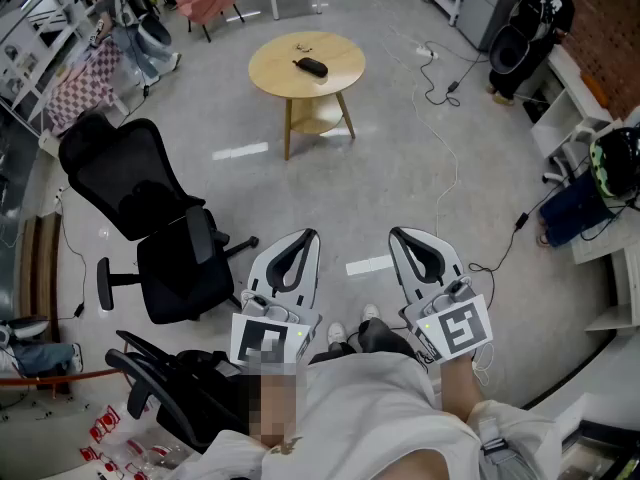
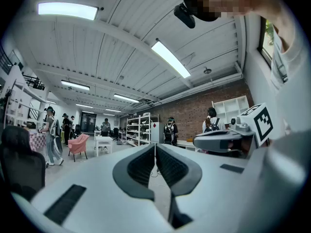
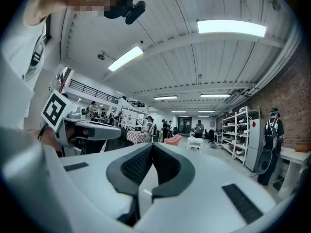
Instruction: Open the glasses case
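Observation:
A dark glasses case (image 1: pixel 311 66) lies on a round wooden table (image 1: pixel 340 68) far ahead across the floor, beside what looks like a pair of glasses (image 1: pixel 303 47). Both grippers are held close to the person's body, far from the table. My left gripper (image 1: pixel 309 234) is shut with nothing in it; its tips (image 2: pixel 155 144) meet in the left gripper view. My right gripper (image 1: pixel 396 234) is also shut and empty, with its tips (image 3: pixel 152 145) together in the right gripper view. Each gripper view looks level across the room, and neither shows the case.
Two black office chairs (image 1: pixel 150 228) stand at the left of the floor, one close to the left gripper. Cables (image 1: pixel 440 158) trail over the floor to the right of the table. Shelves and bags (image 1: pixel 535 28) line the right wall. People stand far off in the room (image 2: pixel 53 135).

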Motion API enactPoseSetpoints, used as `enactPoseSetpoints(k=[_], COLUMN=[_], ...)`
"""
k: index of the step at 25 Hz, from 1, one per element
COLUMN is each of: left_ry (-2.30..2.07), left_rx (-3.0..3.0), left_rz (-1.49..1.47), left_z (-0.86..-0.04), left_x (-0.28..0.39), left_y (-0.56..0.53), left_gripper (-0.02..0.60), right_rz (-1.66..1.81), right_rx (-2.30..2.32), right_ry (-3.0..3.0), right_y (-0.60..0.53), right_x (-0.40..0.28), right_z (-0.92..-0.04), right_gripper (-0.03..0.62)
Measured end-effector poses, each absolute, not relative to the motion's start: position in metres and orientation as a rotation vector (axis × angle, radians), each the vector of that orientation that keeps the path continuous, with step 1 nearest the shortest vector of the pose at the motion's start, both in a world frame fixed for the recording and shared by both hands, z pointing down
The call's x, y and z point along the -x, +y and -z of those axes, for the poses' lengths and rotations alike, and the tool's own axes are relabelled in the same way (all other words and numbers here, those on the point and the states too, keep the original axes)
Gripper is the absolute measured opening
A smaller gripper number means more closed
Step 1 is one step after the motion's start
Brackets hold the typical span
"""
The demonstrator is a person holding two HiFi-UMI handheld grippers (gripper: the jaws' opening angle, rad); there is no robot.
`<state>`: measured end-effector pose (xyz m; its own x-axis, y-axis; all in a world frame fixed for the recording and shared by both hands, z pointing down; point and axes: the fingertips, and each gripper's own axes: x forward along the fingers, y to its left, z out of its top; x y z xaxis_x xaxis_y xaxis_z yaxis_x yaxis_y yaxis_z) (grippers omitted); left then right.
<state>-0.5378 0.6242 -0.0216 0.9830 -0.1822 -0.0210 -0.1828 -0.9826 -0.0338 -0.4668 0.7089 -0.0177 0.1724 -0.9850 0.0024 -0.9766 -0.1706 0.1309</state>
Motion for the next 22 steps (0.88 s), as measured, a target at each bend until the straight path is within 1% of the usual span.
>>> enactPoseSetpoints(k=[7,18,22], left_ry=[0.29,0.379,0.417], left_rx=[3.112,3.102,3.083], left_rz=[0.012,0.09,0.099], left_z=[0.009,-0.002,0.002], left_x=[0.512,0.399,0.368], left_y=[0.628,0.61,0.607], left_gripper=[0.026,0.026,0.026], right_rz=[0.106,0.09,0.075], right_rx=[-2.341,-2.278,-2.237], right_ry=[-1.959,-2.06,-2.107], right_y=[0.711,0.68,0.673], right_x=[0.442,0.328,0.3], right_z=[0.01,0.001,-0.003], right_gripper=[0.021,0.021,0.021])
